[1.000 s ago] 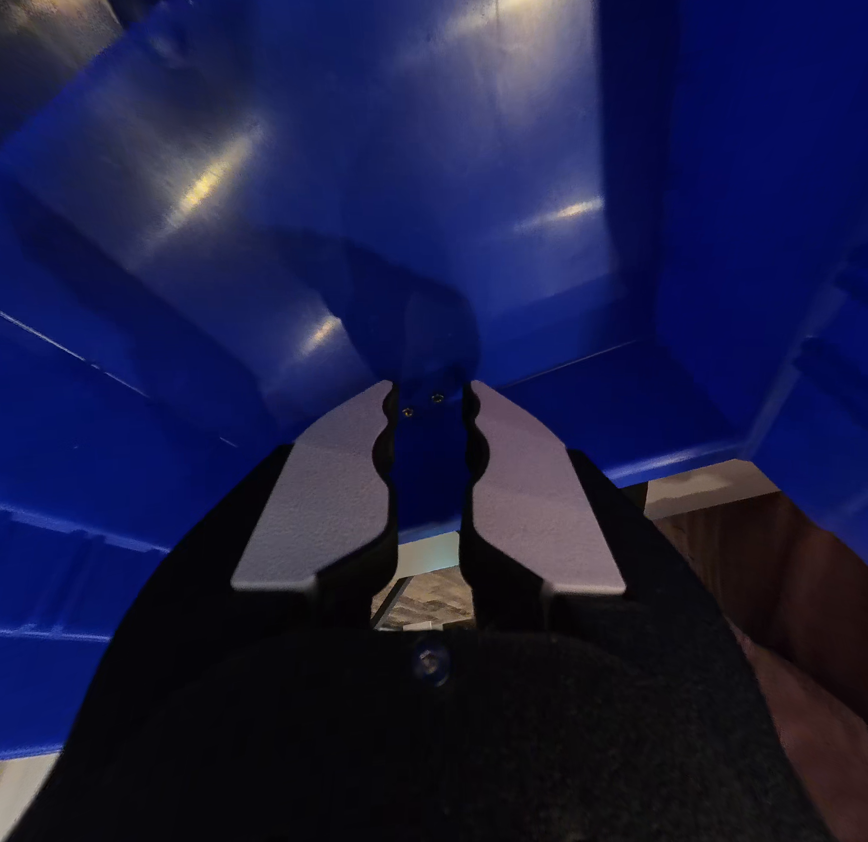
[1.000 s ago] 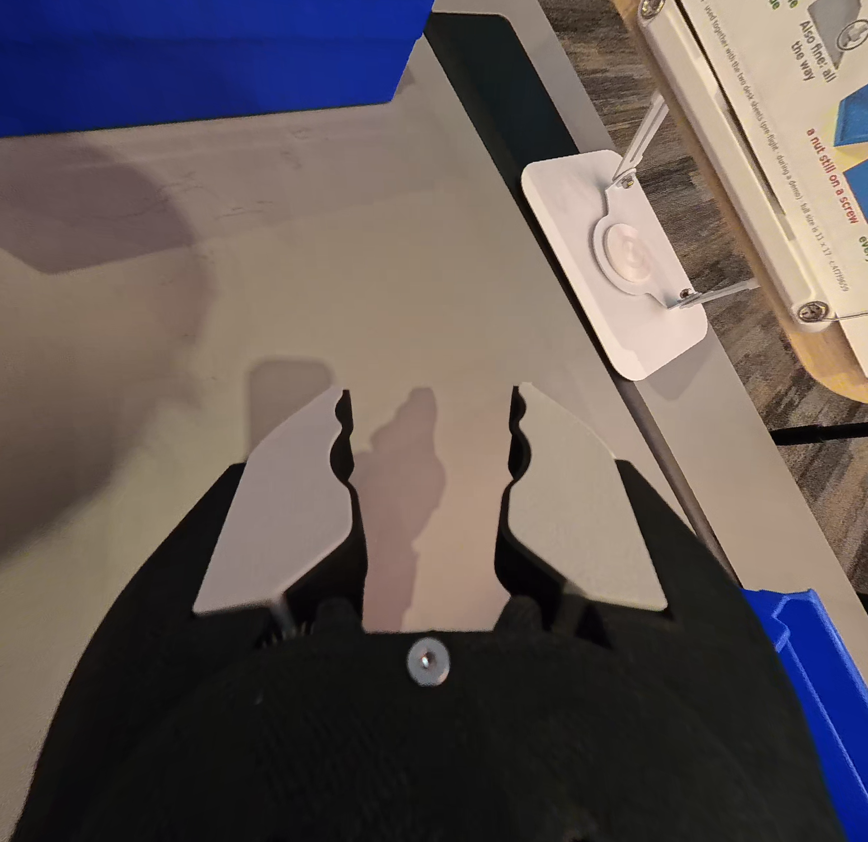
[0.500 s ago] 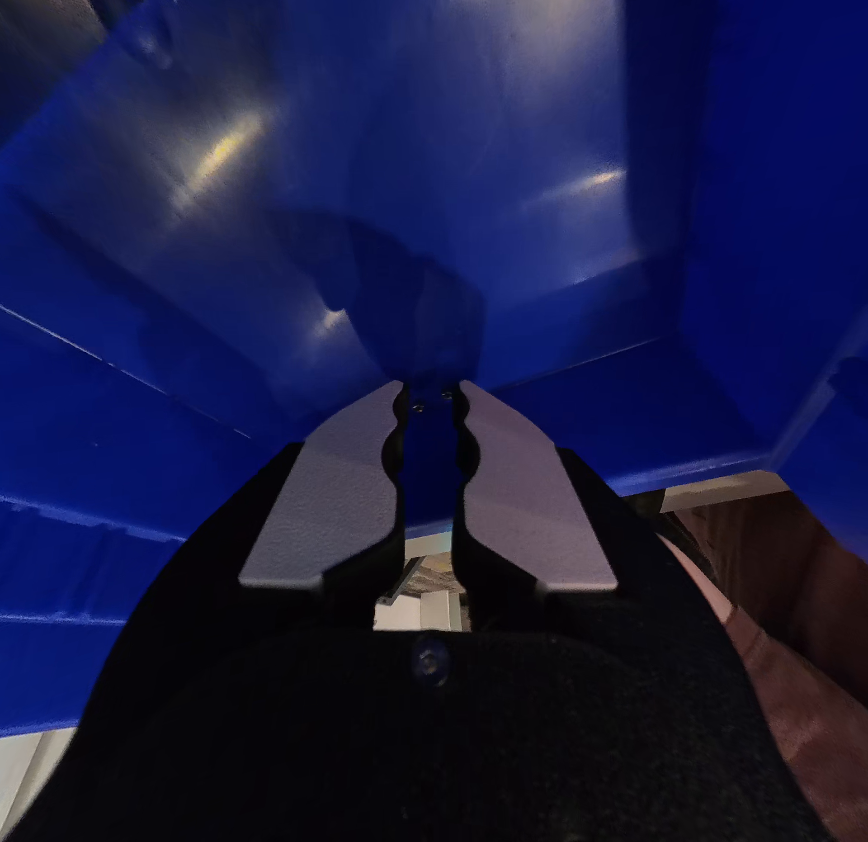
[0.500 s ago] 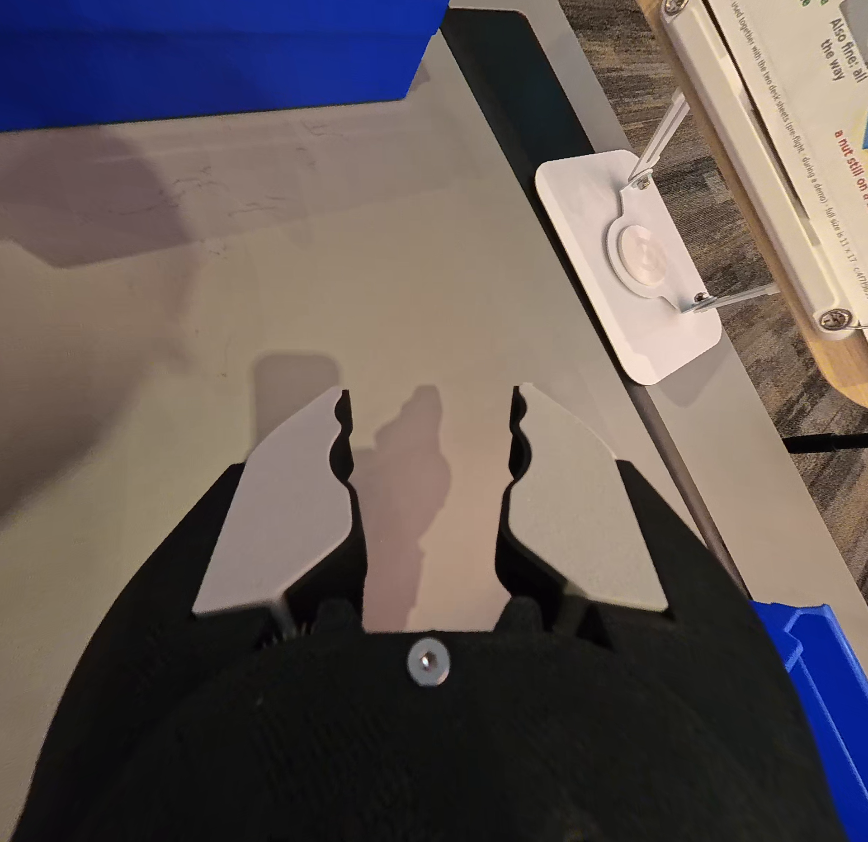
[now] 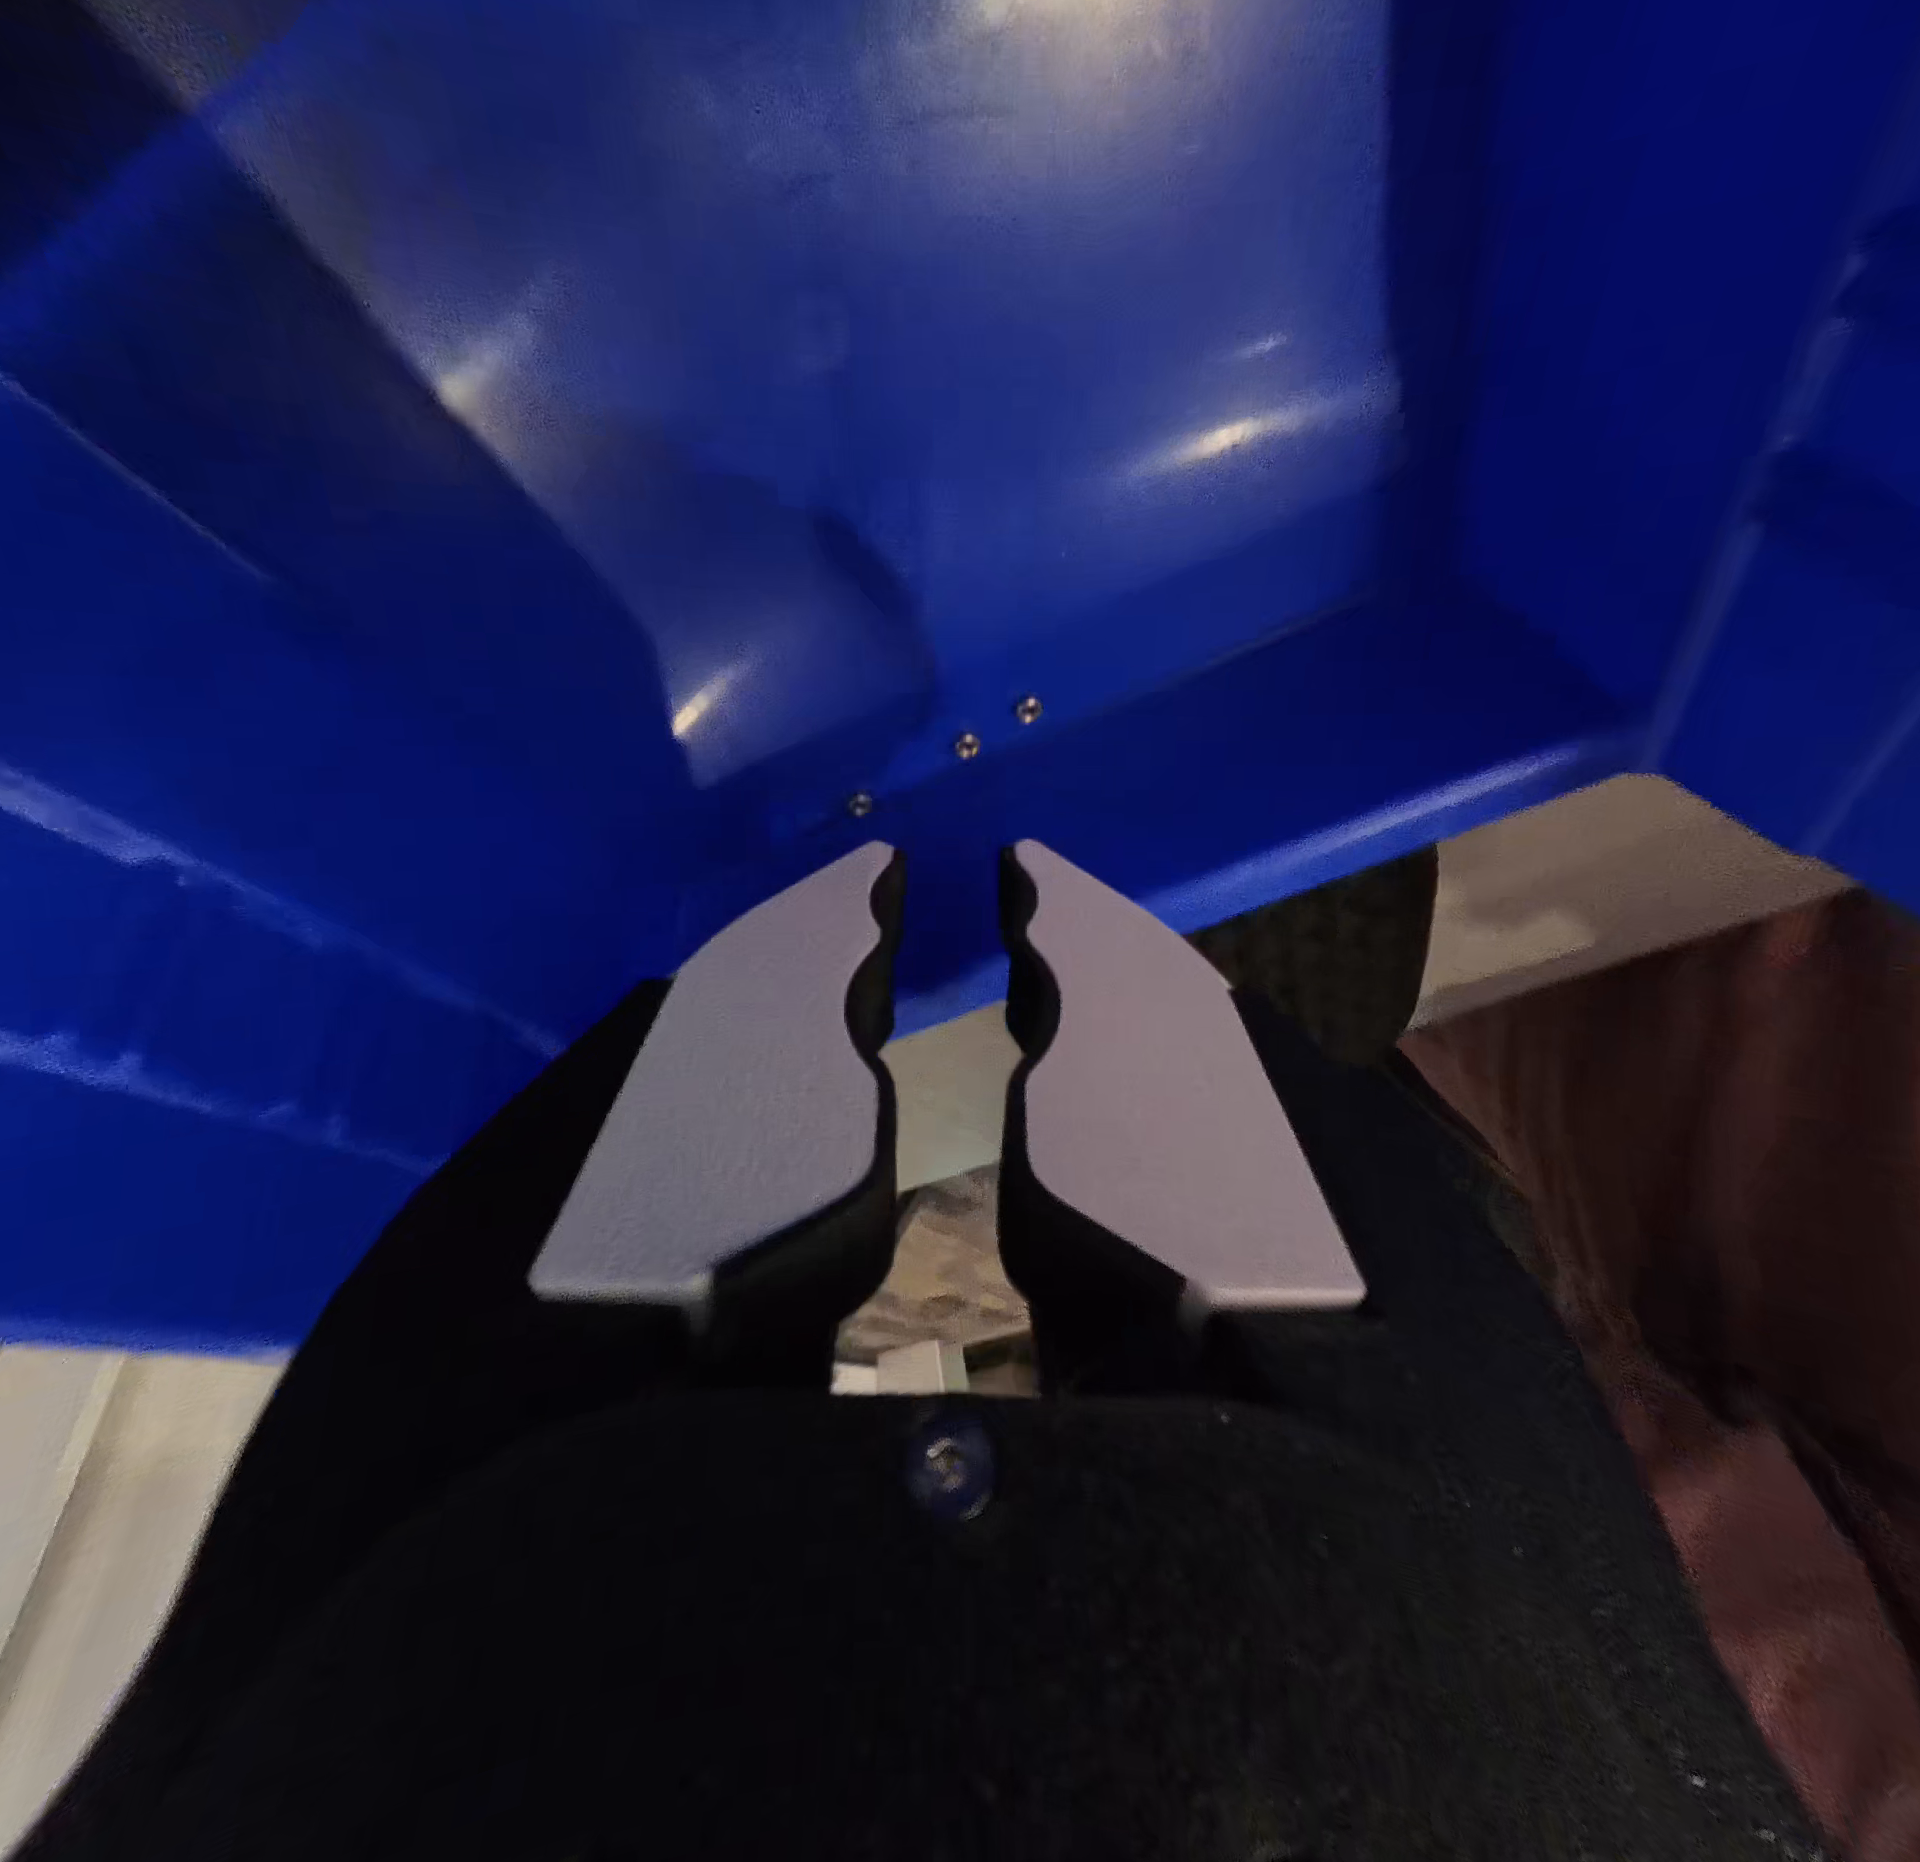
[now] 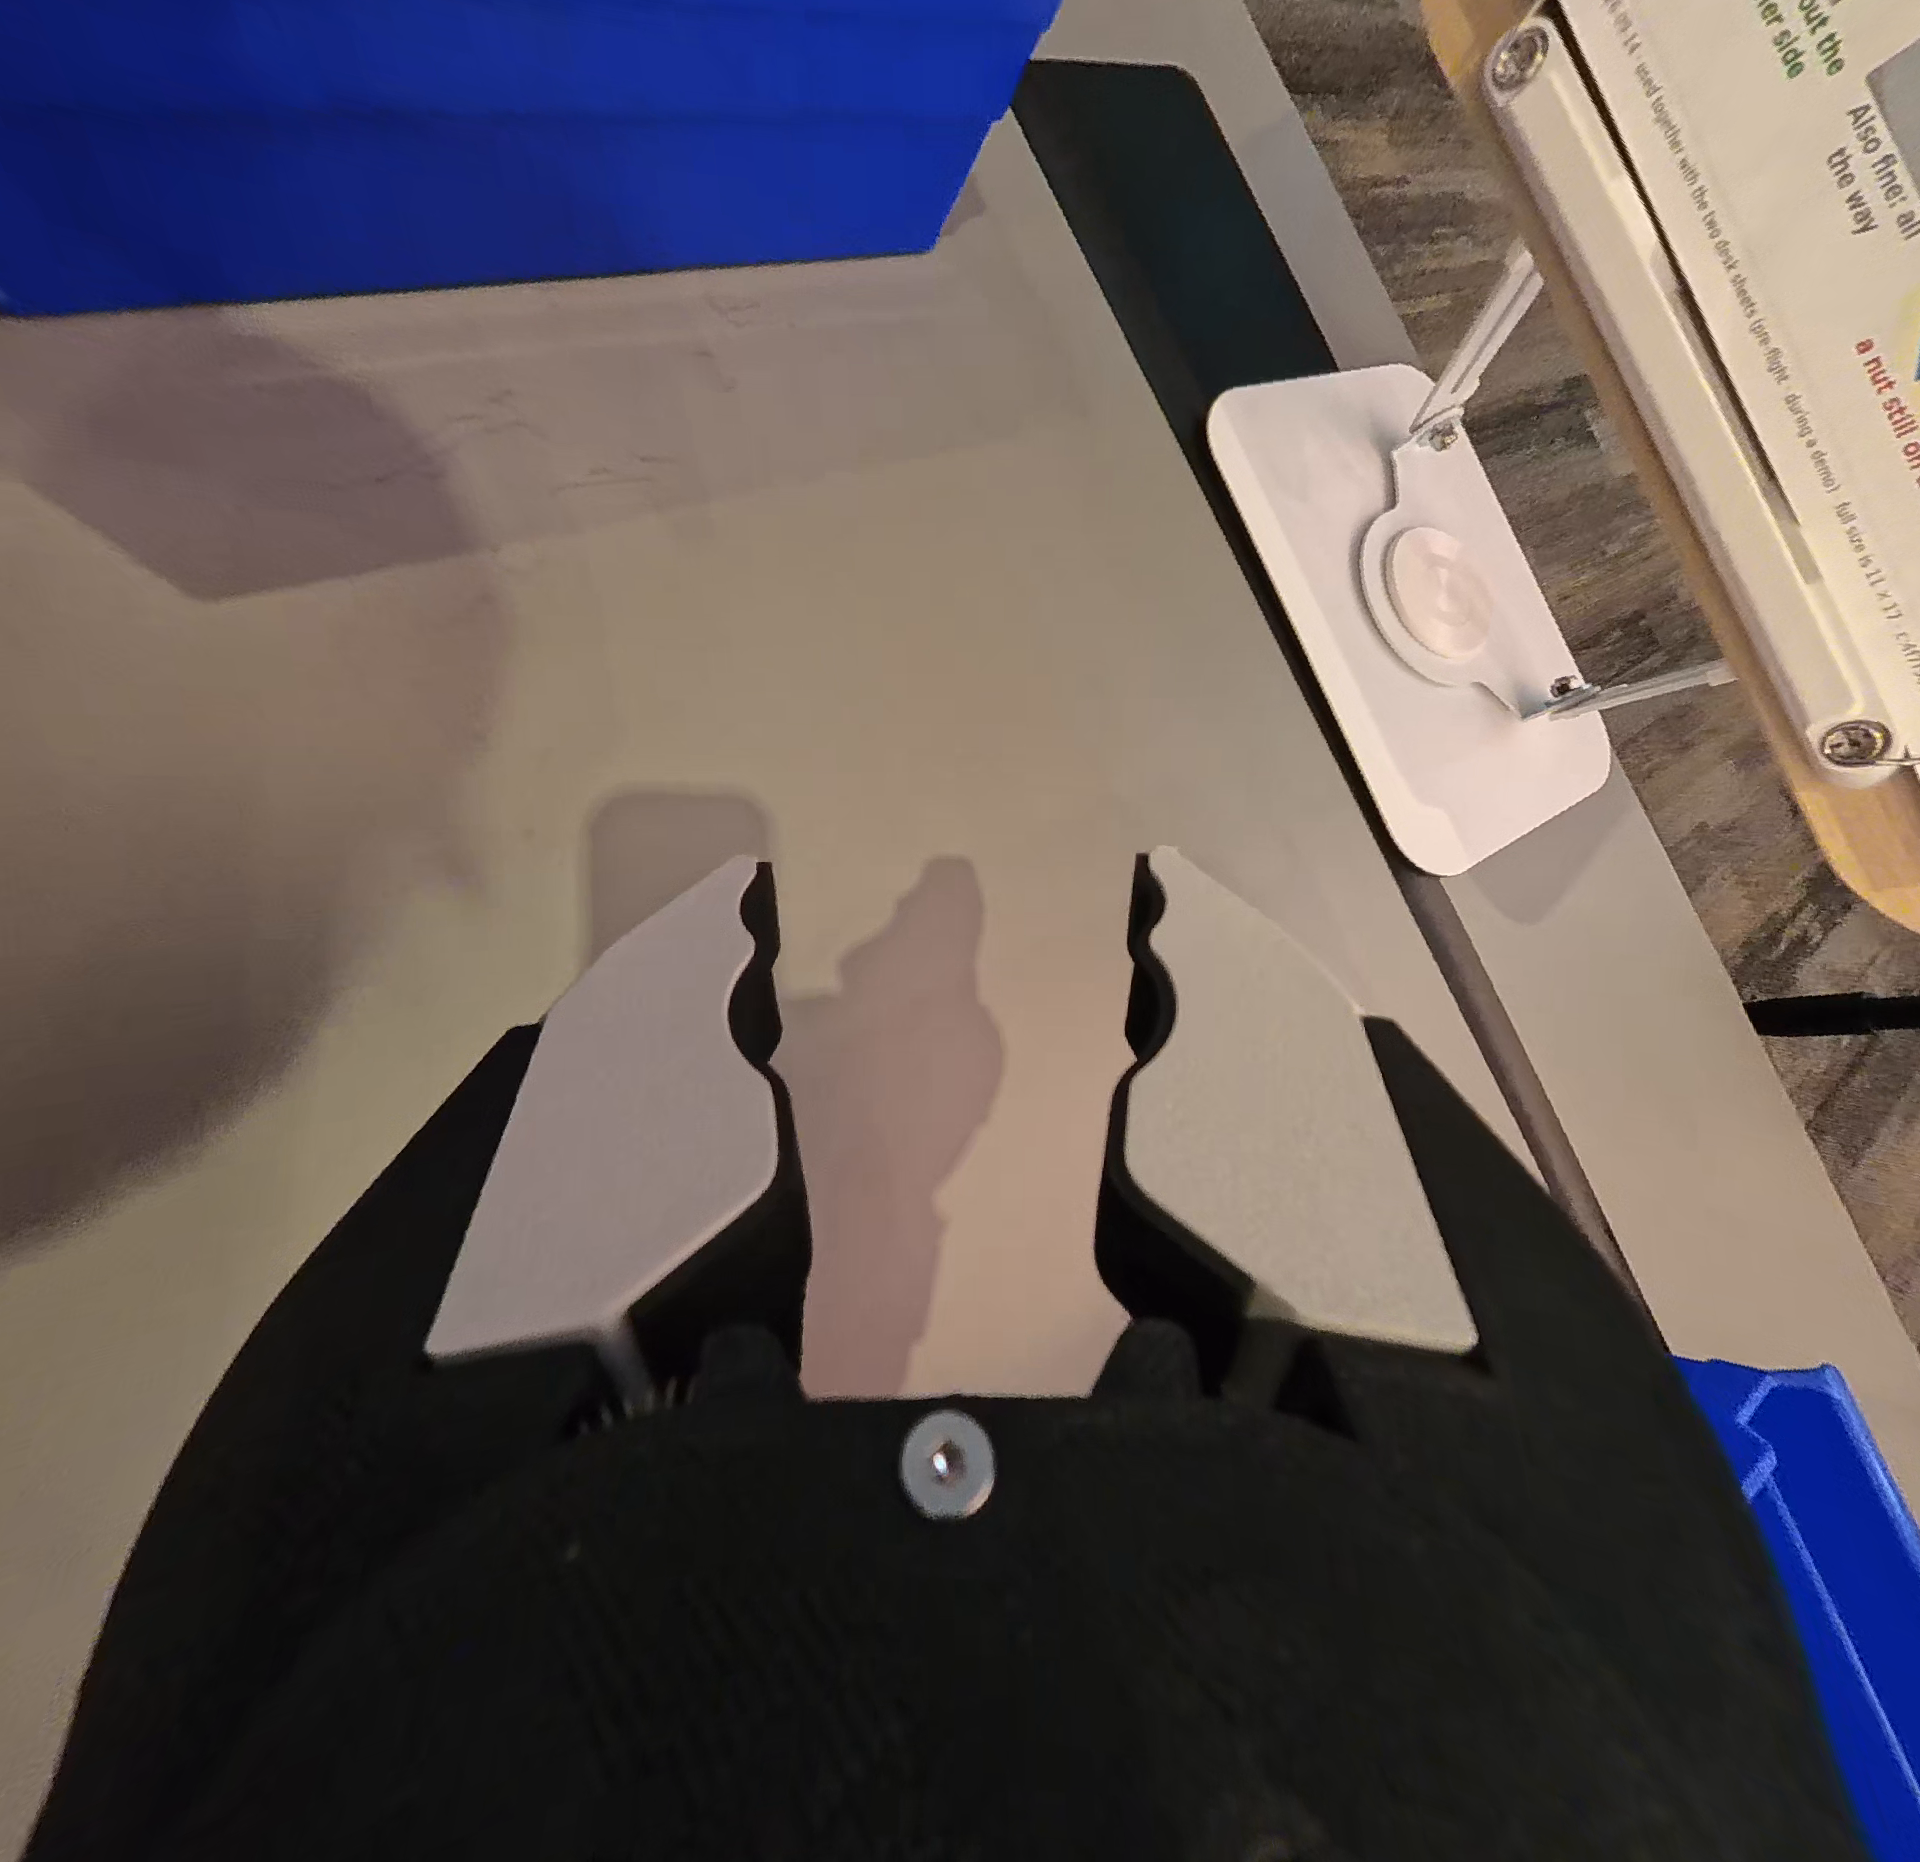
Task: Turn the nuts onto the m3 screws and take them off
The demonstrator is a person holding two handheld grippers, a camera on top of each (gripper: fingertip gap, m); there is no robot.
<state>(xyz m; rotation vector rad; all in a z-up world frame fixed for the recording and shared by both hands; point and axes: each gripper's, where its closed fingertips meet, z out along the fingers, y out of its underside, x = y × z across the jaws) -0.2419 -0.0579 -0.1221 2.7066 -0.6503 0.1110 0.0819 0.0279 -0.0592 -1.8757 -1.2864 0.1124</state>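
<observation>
In the left wrist view I look into a blue bin (image 5: 935, 306). Three small metal nuts (image 5: 967, 744) lie in a row along the crease of its floor. My left gripper (image 5: 951, 856) hovers just short of them, over the bin's near rim. Its jaws stand a narrow gap apart with nothing between them. No screw shows in either view. In the right wrist view my right gripper (image 6: 956, 867) is wide open and empty above the bare grey table (image 6: 831, 565).
A blue bin (image 6: 468, 98) stands at the table's far left. A white stand base (image 6: 1403, 617) sits at the right edge and holds a printed sheet on a board (image 6: 1714, 358). Another blue bin's corner (image 6: 1849, 1500) is at lower right. A reddish-brown surface (image 5: 1662, 1241) is right of my left gripper. About 35 cm separates my left fingertips from my right.
My left gripper has drawn back from the nuts and its jaws have narrowed; three nuts now show ahead instead of two between the tips. The right gripper drifted slightly, still open.
</observation>
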